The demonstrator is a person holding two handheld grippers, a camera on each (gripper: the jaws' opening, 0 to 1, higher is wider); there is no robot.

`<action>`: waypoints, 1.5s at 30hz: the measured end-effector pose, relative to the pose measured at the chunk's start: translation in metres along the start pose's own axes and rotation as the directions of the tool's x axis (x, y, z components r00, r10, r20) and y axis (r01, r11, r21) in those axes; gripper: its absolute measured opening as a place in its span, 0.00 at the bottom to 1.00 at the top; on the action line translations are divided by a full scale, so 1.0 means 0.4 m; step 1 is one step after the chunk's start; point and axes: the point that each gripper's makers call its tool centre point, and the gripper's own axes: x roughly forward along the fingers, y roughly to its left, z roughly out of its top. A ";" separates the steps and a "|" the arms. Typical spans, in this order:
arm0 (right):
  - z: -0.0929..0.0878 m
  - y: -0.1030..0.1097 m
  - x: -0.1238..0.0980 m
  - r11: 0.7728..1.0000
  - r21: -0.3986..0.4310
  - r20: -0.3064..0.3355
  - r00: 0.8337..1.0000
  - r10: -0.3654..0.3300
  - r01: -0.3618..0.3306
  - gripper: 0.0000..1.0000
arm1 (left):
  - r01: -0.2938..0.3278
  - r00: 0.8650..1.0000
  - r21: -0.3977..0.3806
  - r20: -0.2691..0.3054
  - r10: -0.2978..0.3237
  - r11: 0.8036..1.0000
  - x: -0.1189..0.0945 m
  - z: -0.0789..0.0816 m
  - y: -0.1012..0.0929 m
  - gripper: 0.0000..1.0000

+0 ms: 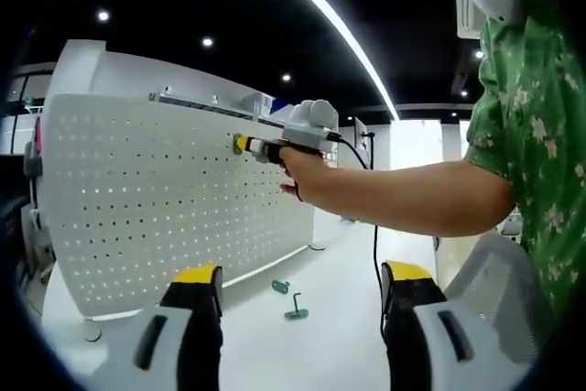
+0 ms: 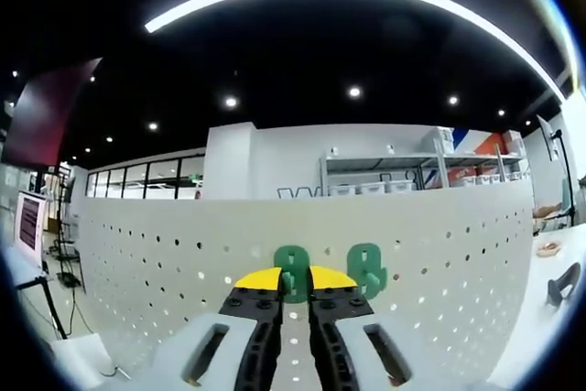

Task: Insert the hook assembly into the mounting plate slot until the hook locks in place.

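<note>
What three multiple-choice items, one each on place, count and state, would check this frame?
1. Where do the loose green hooks lie?
A. On the white table below the pegboard
B. On a shelf
C. In the left gripper

2. How many green hooks are seen on the pegboard in the right gripper view?
A. One
B. Two
C. Four

3. How is the left gripper?
A. Shut on a hook
B. Open, holding nothing
C. Shut on a cable

Key: A, they rest on the tabletop; B, one hook at the right gripper and another hook beside it; B, its fingers stand apart.
</note>
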 end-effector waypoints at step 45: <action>-0.097 0.006 -0.103 0.999 0.012 -0.088 0.995 0.053 -0.052 0.52 | 0.008 1.000 0.013 -0.008 -0.008 1.000 0.011 0.007 -0.014 0.74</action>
